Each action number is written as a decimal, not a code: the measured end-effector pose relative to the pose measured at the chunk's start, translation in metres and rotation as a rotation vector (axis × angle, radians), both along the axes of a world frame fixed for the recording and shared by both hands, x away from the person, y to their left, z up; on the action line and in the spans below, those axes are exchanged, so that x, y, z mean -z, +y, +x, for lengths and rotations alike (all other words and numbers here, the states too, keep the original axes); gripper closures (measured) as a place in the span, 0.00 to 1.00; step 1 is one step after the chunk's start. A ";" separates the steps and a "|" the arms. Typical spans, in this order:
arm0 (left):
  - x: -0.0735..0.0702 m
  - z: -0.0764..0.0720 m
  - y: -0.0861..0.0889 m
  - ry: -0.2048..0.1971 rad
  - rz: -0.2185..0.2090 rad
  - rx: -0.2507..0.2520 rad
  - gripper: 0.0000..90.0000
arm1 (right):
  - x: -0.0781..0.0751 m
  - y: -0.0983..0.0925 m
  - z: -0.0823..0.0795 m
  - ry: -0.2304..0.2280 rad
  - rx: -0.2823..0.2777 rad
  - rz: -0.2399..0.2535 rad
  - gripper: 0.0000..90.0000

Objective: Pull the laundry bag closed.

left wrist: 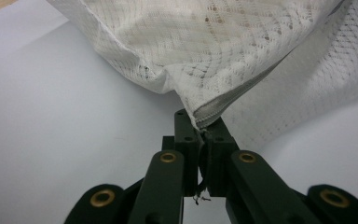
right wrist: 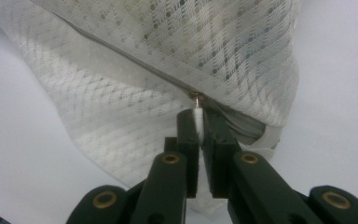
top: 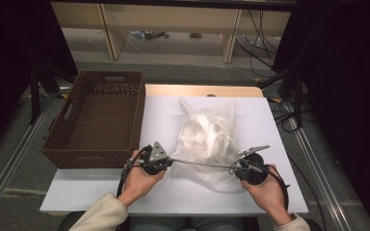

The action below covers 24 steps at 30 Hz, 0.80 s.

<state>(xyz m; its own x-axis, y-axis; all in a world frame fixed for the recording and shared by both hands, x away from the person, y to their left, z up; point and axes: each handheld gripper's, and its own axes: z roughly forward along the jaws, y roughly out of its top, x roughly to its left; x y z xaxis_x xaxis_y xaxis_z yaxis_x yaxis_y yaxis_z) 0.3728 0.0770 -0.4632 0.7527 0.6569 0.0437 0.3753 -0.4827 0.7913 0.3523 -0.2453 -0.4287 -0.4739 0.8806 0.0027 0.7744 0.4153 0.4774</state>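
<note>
While no readable writing shows on anything, the white mesh laundry bag (top: 206,139) stuffed with white cloth lies mid-table on the white table (top: 91,195), its zipped edge stretched toward the near edge. The left tongs (top: 170,161) are clamped on the bag's seam end (left wrist: 209,114); the right tongs (top: 235,168) pinch the small metal zipper pull (right wrist: 197,103). An empty brown wicker basket (top: 58,144) sits at the table's left edge.
</note>
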 end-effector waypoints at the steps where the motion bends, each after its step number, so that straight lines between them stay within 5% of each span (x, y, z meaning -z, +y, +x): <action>1: 0.000 0.000 0.000 0.001 -0.001 0.000 0.95 | 0.000 0.000 -0.001 -0.004 0.009 -0.006 0.97; 14: 0.000 0.000 0.000 0.003 -0.003 0.001 0.95 | 0.000 -0.002 -0.001 -0.005 0.015 -0.005 0.97; 15: -0.001 0.000 0.001 -0.003 0.021 0.014 0.95 | -0.001 -0.001 -0.002 0.005 0.033 0.001 0.97; 17: 0.000 0.000 0.000 0.002 -0.001 -0.001 0.95 | -0.001 0.000 -0.003 0.014 0.043 0.005 0.97; 24: 0.000 0.000 0.000 0.002 0.000 0.000 0.95 | 0.000 -0.004 -0.001 -0.009 0.012 0.000 0.97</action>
